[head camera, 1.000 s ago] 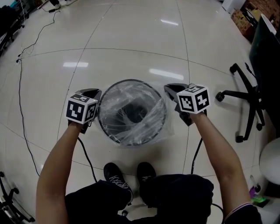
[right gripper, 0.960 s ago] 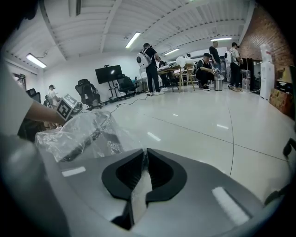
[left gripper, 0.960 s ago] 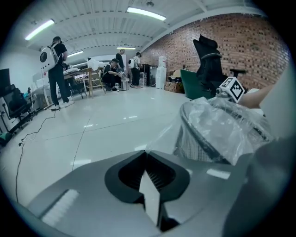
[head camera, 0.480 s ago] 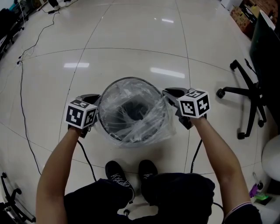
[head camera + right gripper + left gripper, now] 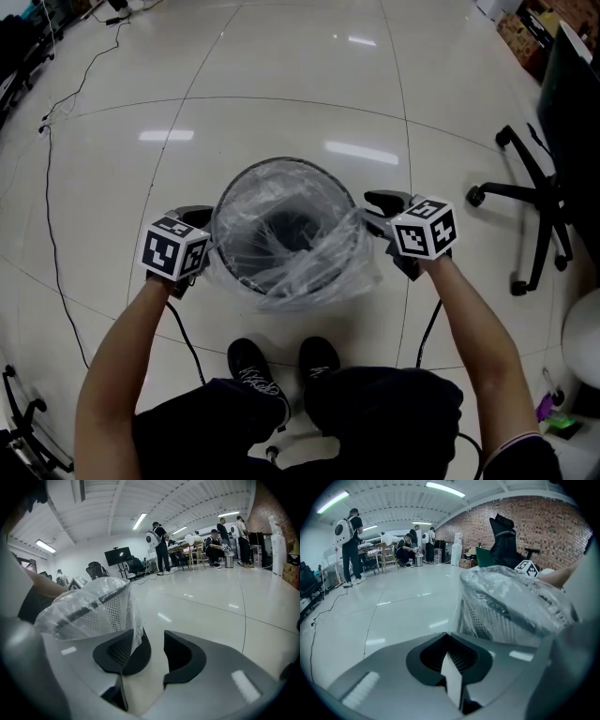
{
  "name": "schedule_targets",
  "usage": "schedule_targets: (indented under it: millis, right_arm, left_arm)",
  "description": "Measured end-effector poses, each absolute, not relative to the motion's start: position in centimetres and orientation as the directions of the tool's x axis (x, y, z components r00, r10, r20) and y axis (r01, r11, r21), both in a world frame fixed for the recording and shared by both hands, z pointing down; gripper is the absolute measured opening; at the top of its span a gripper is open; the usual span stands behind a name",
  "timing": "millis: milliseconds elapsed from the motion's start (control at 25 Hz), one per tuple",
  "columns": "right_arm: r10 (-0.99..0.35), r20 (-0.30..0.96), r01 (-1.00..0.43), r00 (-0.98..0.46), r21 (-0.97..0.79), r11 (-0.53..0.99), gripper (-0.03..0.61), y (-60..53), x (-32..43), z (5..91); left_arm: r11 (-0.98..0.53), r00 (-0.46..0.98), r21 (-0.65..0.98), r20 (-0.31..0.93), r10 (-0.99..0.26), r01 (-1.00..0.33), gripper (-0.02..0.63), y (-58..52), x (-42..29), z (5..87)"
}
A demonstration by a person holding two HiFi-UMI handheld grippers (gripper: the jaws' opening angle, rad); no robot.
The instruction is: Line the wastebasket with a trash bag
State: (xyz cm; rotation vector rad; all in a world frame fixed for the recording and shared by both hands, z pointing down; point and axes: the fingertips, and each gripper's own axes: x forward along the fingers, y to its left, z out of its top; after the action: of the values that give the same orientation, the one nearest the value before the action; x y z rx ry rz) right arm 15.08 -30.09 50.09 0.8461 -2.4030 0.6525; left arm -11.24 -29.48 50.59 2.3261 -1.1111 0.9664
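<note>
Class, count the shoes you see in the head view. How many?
2. One shoe and the other shoe stand side by side on the floor, just nearer the person than the wastebasket. None seems hidden.

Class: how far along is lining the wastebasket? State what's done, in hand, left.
Done: trash bag inside the wastebasket, its mouth folded over the rim. In hand: left gripper shut beside the bag; right gripper has just been opening, film hanging between its jaws. Left: probably withdraw both.

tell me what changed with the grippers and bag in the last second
The right gripper has just been opening, releasing the trash bag, whose edge hangs loose by one pad. Both grippers slid toward the person, drawing film lower around the wastebasket. The left gripper stays shut.
</note>
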Motion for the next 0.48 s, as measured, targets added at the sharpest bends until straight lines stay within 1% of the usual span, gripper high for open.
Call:
schedule_targets:
  millis: [240, 480]
  right_arm:
    - [-0.414, 0.625, -0.657, -0.662, -0.218, 0.721, 0.202, -29.2, 14.7, 51.3]
    - [-0.426, 0.638, -0.673, -0.642, -0.2, 0.712, 0.202, -29.1, 14.6, 52.8]
  left_arm:
    - [-0.629, 0.465, 0.05, 0.72, -0.516, -0.776, 0.012, -28.4, -10.7, 50.9]
    - [-0.64, 0.466, 0.059, 0.736, -0.49, -0.766, 0.012, -26.9, -10.3, 52.4]
